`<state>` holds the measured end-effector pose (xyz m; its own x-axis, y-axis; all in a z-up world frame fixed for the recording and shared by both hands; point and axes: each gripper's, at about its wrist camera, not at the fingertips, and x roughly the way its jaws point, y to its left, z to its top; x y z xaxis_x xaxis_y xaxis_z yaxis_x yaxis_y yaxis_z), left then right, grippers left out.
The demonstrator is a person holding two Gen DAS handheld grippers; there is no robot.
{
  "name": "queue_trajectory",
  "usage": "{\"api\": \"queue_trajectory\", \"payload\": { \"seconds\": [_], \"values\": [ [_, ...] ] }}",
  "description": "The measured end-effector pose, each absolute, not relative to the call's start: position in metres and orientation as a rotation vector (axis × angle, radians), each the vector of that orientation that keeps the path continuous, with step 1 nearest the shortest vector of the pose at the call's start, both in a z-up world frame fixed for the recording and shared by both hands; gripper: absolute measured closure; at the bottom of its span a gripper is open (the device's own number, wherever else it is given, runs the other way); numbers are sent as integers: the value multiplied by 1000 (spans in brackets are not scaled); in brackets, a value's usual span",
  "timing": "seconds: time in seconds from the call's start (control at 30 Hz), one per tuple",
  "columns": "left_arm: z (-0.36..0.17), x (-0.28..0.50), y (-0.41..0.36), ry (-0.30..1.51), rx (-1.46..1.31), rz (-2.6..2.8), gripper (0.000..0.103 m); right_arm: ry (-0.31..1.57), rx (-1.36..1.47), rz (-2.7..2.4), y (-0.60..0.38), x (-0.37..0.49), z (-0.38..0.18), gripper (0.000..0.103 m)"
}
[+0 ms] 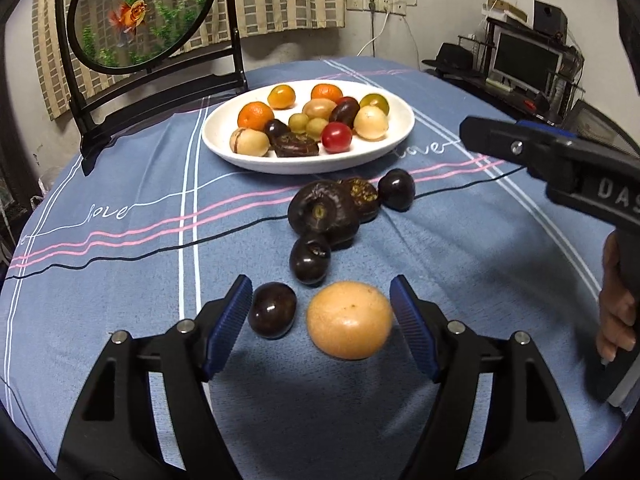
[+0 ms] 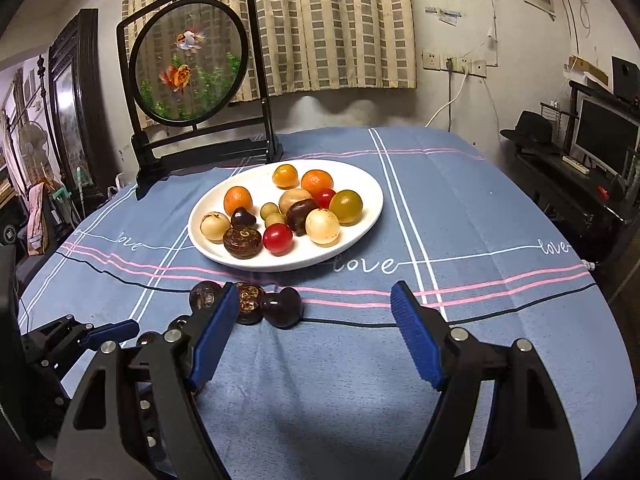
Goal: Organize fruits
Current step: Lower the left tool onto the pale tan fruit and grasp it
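A white plate (image 1: 248, 158) holds several mixed fruits: oranges, pale round ones, a red one, dark ones; it also shows in the right wrist view (image 2: 360, 184). On the cloth in front lie several dark fruits (image 1: 324, 214) in a cluster. My left gripper (image 1: 322, 308) is open, with a pale orange fruit (image 1: 350, 320) and a small dark fruit (image 1: 273, 315) between its fingers; the orange one lies near the right finger. My right gripper (image 2: 314, 314) is open and empty above the cloth, with dark fruits (image 2: 282, 306) just ahead at its left finger.
A black-framed goldfish screen (image 2: 192, 72) stands at the table's back left. The blue cloth (image 2: 480, 240) covers the round table. Shelves with a monitor (image 2: 604, 136) stand off to the right. The right gripper's body (image 1: 560, 160) shows at the right of the left wrist view.
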<state>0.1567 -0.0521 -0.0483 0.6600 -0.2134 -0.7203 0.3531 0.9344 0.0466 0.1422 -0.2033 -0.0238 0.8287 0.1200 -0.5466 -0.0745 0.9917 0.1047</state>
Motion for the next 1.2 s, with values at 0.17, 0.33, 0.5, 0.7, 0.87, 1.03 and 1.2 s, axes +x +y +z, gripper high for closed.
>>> {"api": "queue_trajectory", "payload": {
  "seconds": [0.17,0.33,0.5,0.7,0.87,1.03,1.2],
  "values": [
    [-49,157,-52,785,199,-297,24,583,61,96,-201,142,-24,25],
    [-49,160,-45,787,194,-257,23,584,56,89,-202,142,-24,25],
    [-49,165,-34,799,169,-227,28,577,63,87,-204,142,-23,25],
    [-49,166,-29,804,134,-253,35,587,101,93,-210,143,-25,25],
    [-48,166,-28,803,127,-258,37,588,98,98,-209,143,-26,25],
    [-46,161,-24,802,112,-276,39,599,105,109,-210,144,-27,25],
    [-49,160,-20,817,105,-268,39,623,117,140,-209,147,-31,25]
  ]
}}
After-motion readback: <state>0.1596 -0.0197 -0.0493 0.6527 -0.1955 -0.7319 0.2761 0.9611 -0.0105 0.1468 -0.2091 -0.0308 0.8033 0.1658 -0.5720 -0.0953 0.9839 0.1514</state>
